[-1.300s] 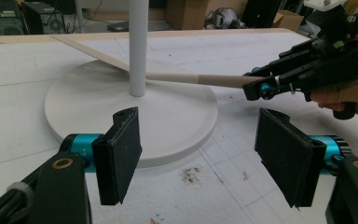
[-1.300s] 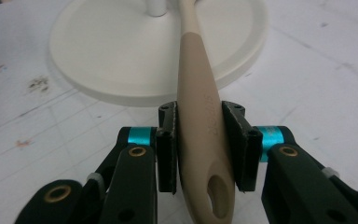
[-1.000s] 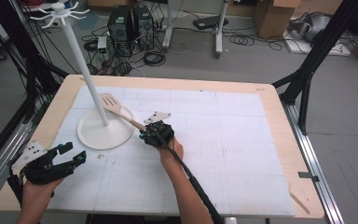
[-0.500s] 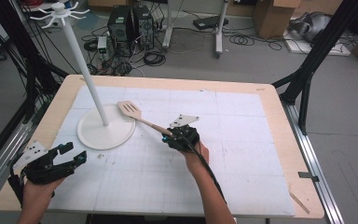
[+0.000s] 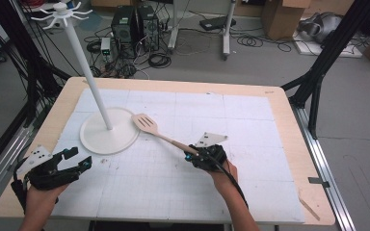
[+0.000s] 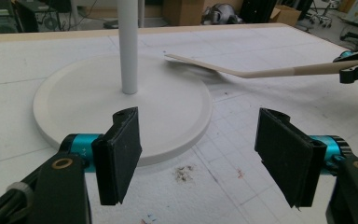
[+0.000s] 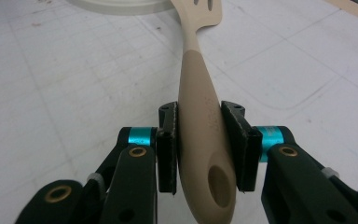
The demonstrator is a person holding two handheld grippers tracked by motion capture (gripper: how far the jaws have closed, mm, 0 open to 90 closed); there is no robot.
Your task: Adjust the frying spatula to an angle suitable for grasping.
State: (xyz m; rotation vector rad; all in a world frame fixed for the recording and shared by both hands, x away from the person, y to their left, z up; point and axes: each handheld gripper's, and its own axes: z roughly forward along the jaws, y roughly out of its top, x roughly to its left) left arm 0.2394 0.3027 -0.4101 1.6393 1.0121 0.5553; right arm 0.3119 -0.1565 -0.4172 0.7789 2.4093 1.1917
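A beige slotted spatula (image 5: 153, 129) hangs just above the white mat, its blade beside the round base of a white rack stand (image 5: 109, 131). My right gripper (image 5: 191, 156) is shut on the spatula's handle (image 7: 204, 126), both pads pressing its sides near the hanging hole. In the left gripper view the spatula (image 6: 242, 70) reaches in from the right past the stand's base (image 6: 121, 100). My left gripper (image 5: 79, 160) rests open at the table's near left corner, with nothing between its pads (image 6: 123, 149).
The stand's tall white pole (image 5: 85, 62) rises to a ring of hooks (image 5: 60, 10). A white gridded mat (image 5: 183, 183) covers the wooden table (image 5: 294, 139). Small dark crumbs (image 6: 182, 173) lie near the stand's base. Black frame legs flank the table.
My right gripper has carried the spatula to the right, drawing its blade off the stand's base and onto the mat side. The left gripper has stayed put.
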